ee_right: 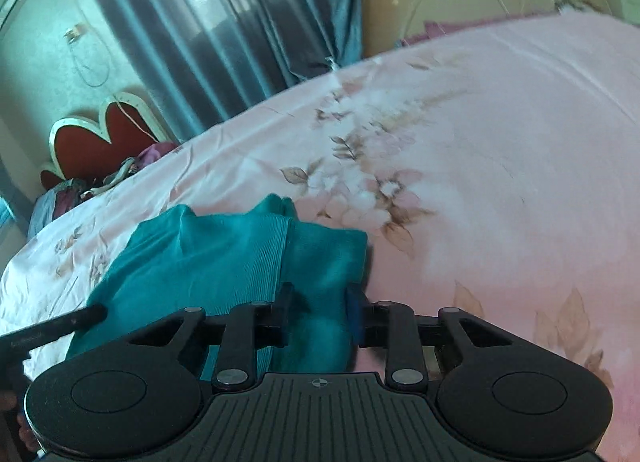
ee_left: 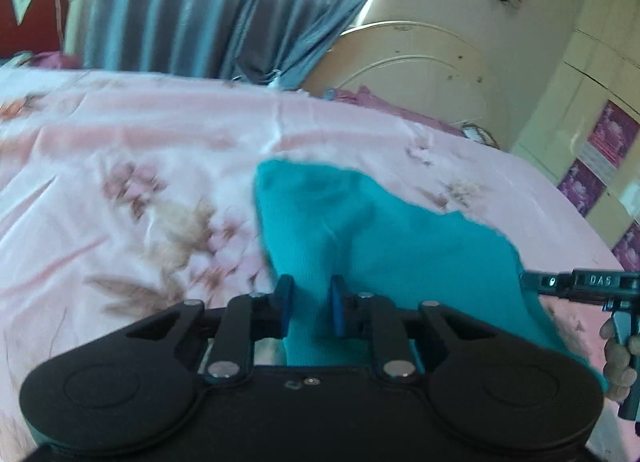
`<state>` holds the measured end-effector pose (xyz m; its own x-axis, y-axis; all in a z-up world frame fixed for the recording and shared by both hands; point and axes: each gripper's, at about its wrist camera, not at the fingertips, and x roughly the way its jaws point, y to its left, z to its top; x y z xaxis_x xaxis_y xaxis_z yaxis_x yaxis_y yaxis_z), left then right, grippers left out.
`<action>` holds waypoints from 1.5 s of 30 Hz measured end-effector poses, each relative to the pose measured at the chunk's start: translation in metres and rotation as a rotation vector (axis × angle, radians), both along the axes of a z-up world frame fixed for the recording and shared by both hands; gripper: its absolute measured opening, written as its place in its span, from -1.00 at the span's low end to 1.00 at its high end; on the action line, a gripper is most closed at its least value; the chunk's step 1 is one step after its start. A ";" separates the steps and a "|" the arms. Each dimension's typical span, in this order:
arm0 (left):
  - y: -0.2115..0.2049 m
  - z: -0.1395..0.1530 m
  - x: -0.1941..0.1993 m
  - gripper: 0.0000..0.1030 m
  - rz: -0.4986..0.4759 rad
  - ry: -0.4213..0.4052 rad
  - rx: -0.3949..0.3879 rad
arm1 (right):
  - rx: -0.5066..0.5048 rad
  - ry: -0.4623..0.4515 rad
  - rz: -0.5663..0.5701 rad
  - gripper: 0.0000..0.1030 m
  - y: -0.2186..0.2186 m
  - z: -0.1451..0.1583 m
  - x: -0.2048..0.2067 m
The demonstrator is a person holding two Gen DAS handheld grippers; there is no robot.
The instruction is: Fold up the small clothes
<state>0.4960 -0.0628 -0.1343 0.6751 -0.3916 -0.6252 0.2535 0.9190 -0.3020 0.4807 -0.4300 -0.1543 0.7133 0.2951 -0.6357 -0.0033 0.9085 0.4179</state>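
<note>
A teal ribbed garment (ee_left: 380,230) lies bunched on the pink floral bedspread (ee_left: 140,142). My left gripper (ee_left: 311,304) is shut on a fold of its near edge, and the cloth fills the gap between the blue pads (ee_left: 286,300). The right gripper's tool (ee_left: 568,286), held by a hand (ee_left: 618,362), reaches the cloth's right edge. In the right wrist view my right gripper (ee_right: 320,316) is shut on the garment (ee_right: 208,262) near its right end, with cloth between both pads. The left gripper's black finger (ee_right: 80,316) touches the cloth's left side.
Blue-grey curtains (ee_left: 200,2) hang behind the bed. A red and cream headboard (ee_right: 96,142) stands at one end, with a heap of other clothes (ee_right: 100,182) below it. A cream rounded board (ee_left: 420,70) and a wardrobe (ee_left: 592,122) are at the far right. The bedspread (ee_right: 500,142) stretches wide to the right.
</note>
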 end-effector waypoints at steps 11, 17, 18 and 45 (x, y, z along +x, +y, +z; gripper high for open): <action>-0.017 0.058 -0.052 -0.27 -0.146 -0.070 0.084 | -0.024 -0.075 0.170 -0.44 0.028 0.052 -0.074; -0.039 0.021 -0.082 -0.29 -0.228 -0.011 0.226 | -0.216 0.059 0.250 -0.98 0.050 0.005 -0.103; -0.037 0.023 -0.088 -0.33 -0.226 -0.004 0.225 | -0.203 0.069 0.223 -1.00 0.046 0.007 -0.106; 0.027 0.037 -0.033 0.62 0.038 0.129 -0.138 | 0.271 0.108 0.000 0.20 -0.033 0.014 -0.066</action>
